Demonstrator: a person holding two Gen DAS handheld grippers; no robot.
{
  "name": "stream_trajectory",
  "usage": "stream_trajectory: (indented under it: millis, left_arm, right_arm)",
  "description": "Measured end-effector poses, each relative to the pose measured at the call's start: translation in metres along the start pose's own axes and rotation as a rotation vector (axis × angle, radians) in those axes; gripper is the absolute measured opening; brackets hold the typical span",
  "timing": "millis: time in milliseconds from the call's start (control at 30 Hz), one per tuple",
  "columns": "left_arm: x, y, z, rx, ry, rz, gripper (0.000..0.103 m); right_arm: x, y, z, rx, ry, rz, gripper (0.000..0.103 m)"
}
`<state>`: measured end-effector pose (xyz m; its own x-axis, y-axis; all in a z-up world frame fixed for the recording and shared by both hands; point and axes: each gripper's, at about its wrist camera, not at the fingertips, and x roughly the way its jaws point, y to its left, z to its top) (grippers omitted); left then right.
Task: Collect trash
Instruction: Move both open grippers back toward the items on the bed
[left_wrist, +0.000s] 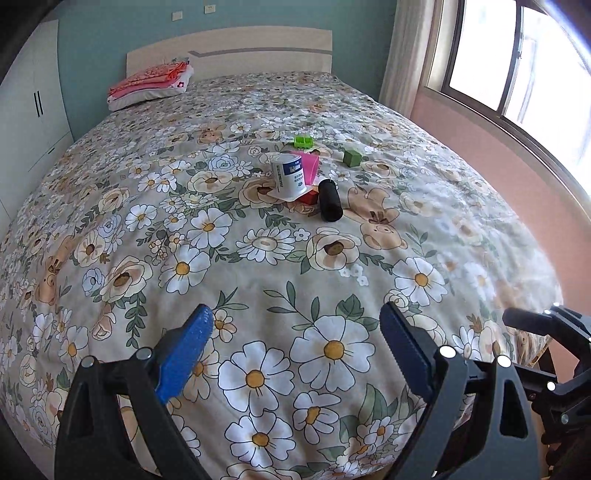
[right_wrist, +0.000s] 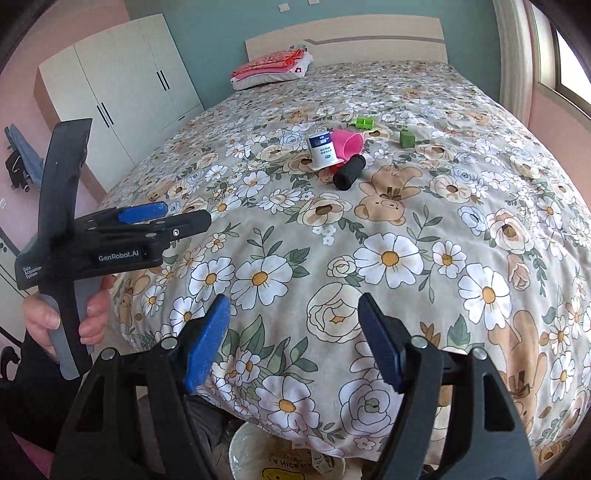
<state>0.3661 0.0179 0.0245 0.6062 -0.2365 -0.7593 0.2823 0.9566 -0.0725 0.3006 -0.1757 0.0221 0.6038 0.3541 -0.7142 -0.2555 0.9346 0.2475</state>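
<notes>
- Both grippers hang over the near end of the bed, tipped downward toward the flowered quilt, side by side.
- The left gripper has its blue fingers spread wide, only bedding between them.
- A hand grips its grey handle from below, fingers wrapped round it.
- The right gripper is spread too, less widely, and empty.
- The trash sits well ahead, mid-bed: a white cup upside down, touching a pink cup on its side, a black cylinder just beside them, two green pieces beyond.
- A bucket stands below the bed's edge, under the right gripper.
</notes>
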Motion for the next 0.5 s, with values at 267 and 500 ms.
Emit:
stream_trajectory:
  millis: [267, 500]
  left_arm:
    - [0.05, 0.026, 0.043, -0.058, -0.009, -0.085, 0.093]
    - [0.094, 0.027, 0.073, 0.018, -0.071, -0.137, 0.093]
  right_arm:
    - [0.055, -0.018, 0.041, 0.033, 0.012, -0.019, 0.071]
    - [0.101, -0.032, 0.075, 0.051, 0.01, -0.049, 0.071]
